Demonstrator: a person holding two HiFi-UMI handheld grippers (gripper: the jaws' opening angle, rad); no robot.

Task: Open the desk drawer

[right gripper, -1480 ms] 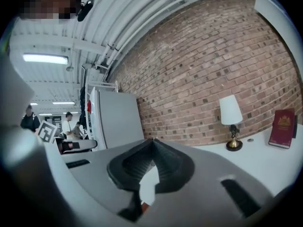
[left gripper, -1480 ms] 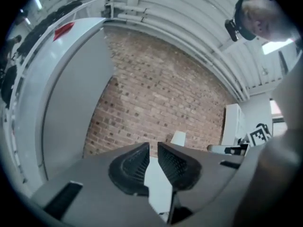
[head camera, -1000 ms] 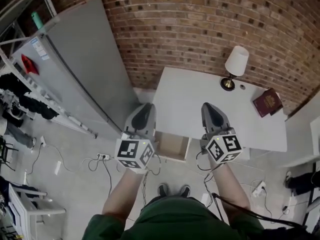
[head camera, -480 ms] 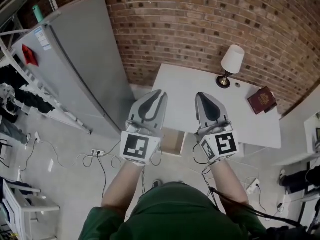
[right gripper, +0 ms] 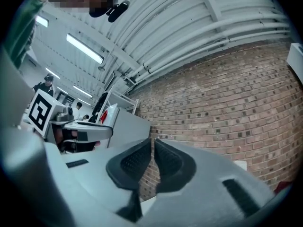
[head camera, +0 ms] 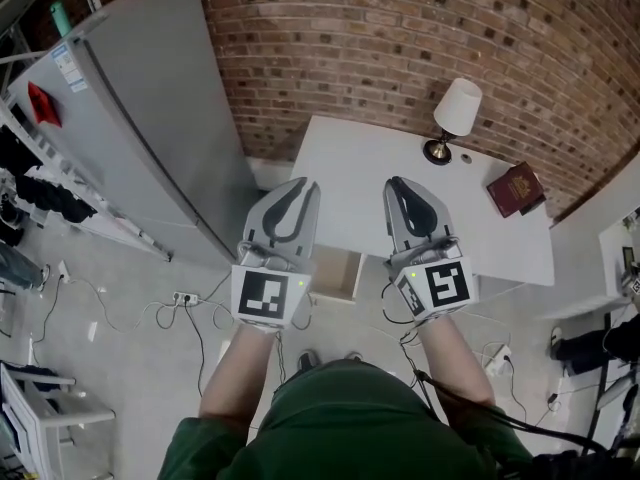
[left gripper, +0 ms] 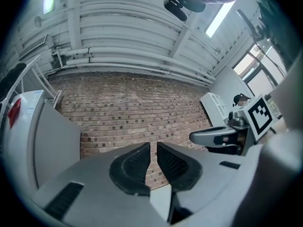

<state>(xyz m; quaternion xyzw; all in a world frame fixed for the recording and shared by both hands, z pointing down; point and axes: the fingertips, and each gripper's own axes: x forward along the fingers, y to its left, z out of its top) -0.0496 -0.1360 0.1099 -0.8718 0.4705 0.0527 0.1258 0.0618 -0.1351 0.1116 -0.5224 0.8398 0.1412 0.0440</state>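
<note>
Brick wall (head camera: 400, 48) backs white table (head camera: 380, 168); drawer (head camera: 335, 273) juts out below. L gripper (head camera: 300, 182) & R gripper (head camera: 394, 182), each pressed together on nothing, held clear of it, prob. since job looks done.

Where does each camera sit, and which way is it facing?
Head view: on the head, facing down at the desk and open drawer; forearms, left hand-held gripper and right hand-held gripper show.
Left gripper view: rides the left one, facing the brick wall past shut jaws.
Right gripper view: same, from the right one.
Shared: the brick wall.
</note>
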